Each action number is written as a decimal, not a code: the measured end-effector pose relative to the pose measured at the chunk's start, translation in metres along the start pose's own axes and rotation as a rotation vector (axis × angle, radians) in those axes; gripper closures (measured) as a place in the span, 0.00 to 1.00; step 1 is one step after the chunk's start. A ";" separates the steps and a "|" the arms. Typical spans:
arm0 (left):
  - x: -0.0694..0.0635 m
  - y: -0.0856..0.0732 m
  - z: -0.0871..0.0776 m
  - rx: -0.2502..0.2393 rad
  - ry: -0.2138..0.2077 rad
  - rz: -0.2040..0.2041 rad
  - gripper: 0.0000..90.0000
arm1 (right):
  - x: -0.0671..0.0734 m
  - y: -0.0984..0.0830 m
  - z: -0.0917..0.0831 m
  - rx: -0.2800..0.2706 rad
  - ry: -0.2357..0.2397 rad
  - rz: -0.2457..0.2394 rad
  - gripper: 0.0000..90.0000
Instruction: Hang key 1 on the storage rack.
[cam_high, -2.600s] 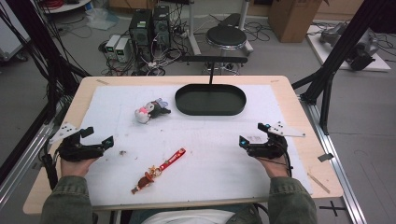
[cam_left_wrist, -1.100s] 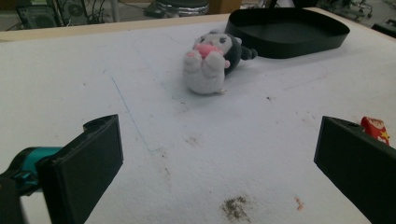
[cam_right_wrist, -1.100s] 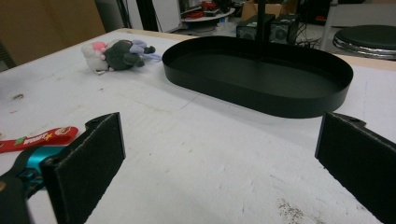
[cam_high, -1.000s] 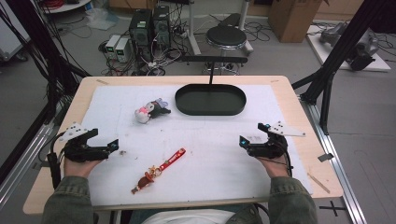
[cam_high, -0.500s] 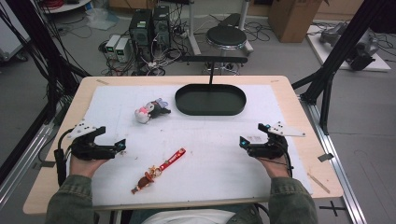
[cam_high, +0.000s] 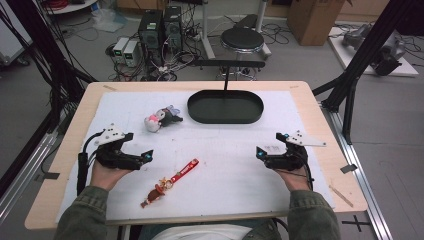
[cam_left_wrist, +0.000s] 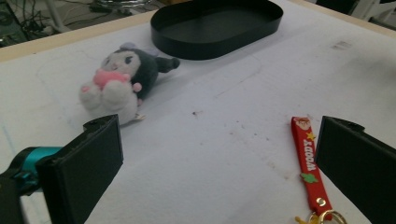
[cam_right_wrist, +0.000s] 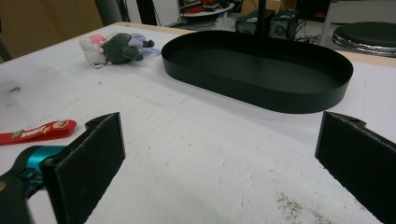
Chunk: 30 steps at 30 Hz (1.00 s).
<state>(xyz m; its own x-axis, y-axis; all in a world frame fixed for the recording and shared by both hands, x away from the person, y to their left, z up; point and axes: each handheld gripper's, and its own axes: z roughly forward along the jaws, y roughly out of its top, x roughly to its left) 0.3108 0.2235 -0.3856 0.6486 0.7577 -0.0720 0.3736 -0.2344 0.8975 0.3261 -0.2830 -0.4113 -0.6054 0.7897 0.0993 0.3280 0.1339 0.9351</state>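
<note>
The left gripper (cam_high: 142, 157) has slid right toward the red keychain (cam_high: 170, 182), jaws wide apart; the right gripper (cam_high: 262, 154) sits open too. The keychain lies near-centre, so I'd straddle the strap squarely before closing, minding the plush toy (cam_high: 159, 120) and tray (cam_high: 225, 107).

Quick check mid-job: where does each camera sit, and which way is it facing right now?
High view: above the person's side, looking forward and down on the table; both forearms and hand-held grippers, left and right.
Left gripper view: rides the left hand-held gripper, facing the plush toy and red key strap; own open jaws.
Right gripper view: rides the right hand-held gripper, facing the black tray; own open jaws.
Shared: all show tray, plush, strap.
</note>
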 end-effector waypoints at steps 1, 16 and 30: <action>0.000 0.000 0.000 0.000 0.000 0.000 0.02 | 0.000 0.000 0.000 0.000 0.000 0.000 0.01; -0.027 0.011 0.028 0.093 -0.106 0.063 0.02 | 0.000 0.000 0.000 0.005 0.004 -0.005 0.01; -0.063 0.013 0.072 0.310 -0.151 0.170 0.02 | 0.000 -0.001 -0.001 0.005 -0.002 -0.013 0.01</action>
<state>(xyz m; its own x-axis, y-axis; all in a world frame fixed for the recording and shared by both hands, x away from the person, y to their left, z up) 0.3224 0.1291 -0.4012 0.8001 0.5996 -0.0173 0.4200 -0.5395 0.7297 0.3253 -0.2833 -0.4116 -0.6084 0.7889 0.0870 0.3238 0.1466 0.9347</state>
